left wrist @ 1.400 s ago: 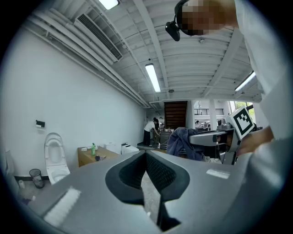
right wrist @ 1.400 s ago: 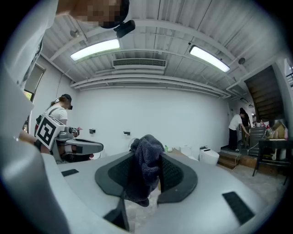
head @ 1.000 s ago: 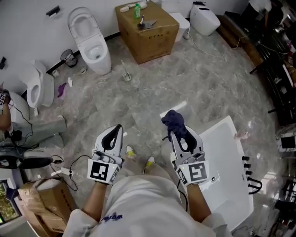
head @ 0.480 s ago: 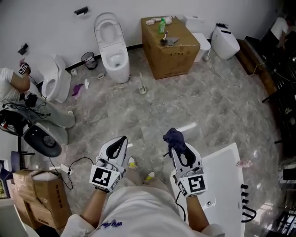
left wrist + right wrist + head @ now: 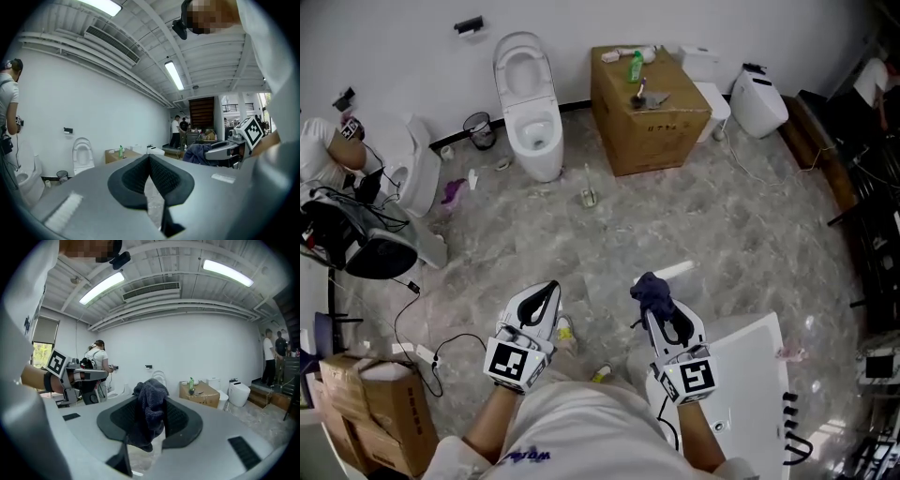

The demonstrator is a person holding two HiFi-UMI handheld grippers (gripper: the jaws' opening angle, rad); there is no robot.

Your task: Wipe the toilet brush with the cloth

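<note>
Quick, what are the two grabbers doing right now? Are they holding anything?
The left gripper: closed, nothing between its jaws.
The right gripper: closed on the dark blue cloth.

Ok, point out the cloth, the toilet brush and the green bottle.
cloth (image 5: pixel 652 289), head view, its bunched top.
toilet brush (image 5: pixel 590 198), head view, its base.
green bottle (image 5: pixel 636 67), head view, its body.

Bright ceiling tubes — fisheye-warped edges
</note>
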